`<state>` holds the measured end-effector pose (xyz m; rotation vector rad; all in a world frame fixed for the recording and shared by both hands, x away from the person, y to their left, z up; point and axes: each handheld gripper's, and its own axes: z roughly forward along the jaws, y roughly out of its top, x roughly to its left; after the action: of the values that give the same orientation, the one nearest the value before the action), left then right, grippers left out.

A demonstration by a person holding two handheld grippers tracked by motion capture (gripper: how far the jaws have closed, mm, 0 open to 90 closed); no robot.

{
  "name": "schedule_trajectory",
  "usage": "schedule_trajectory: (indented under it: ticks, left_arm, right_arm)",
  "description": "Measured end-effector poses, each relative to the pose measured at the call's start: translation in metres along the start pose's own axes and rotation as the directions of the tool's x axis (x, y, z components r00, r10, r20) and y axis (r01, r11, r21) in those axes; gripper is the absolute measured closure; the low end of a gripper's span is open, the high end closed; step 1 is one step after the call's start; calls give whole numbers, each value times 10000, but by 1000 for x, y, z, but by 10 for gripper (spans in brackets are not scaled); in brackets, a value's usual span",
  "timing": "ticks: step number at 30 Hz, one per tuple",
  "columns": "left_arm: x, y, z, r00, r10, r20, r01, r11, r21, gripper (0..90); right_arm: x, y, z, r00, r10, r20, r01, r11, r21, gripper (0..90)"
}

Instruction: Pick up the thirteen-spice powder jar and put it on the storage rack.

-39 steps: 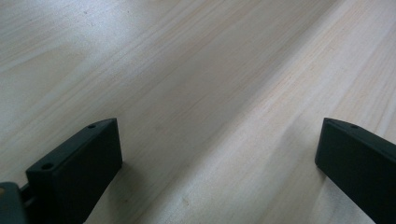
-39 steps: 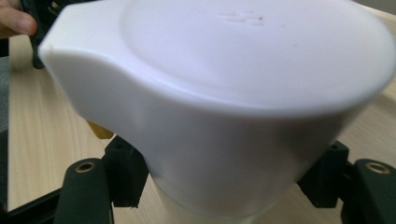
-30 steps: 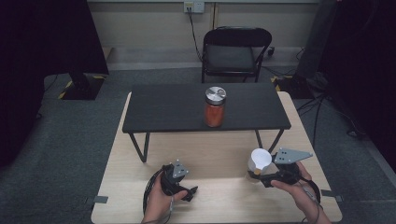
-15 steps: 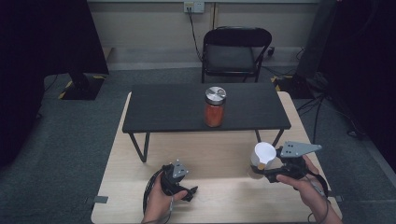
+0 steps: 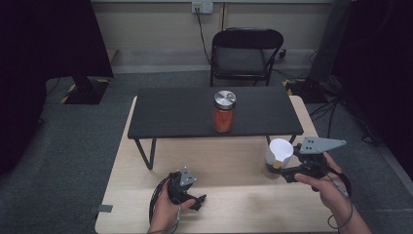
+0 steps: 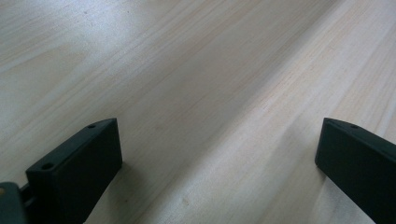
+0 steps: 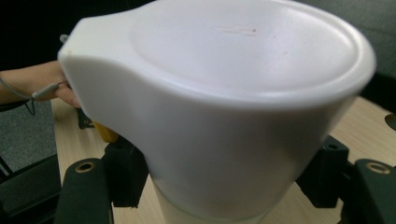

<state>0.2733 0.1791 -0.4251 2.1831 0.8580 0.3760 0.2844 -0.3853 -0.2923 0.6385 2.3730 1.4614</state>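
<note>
White cup sits pinched between the right tool's jaws above the wooden table.

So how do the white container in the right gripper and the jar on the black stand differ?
The white container is opaque with a white lid; the jar is see-through, orange-red inside, with a metal lid. The container is clamped in the right gripper above the wooden table; the jar stands free on the black stand. Both are upright and lidded.
</note>
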Motion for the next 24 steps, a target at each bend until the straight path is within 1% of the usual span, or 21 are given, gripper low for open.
schedule_trajectory:
  ticks: [7, 16, 21, 24]
  left_arm:
    - [0, 0, 0, 10000, 4, -2, -4, 10000, 3, 0]
    - [0, 0, 0, 10000, 1, -1, -1, 10000, 1, 0]
    - [0, 0, 0, 10000, 2, -2, -2, 10000, 1, 0]
    - [0, 0, 0, 10000, 2, -3, -2, 10000, 2, 0]
  right_arm:
    - [0, 16, -8, 9999, -122, 67, 123, 9999, -58, 303]
    - [-1, 31, -13, 9999, -100, 75, 101, 9998, -142, 303]
    - [-4, 37, -14, 10000, -36, -1, 36, 9997, -234, 303]
    - [-3, 43, -15, 10000, -56, 47, 57, 9997, -224, 303]
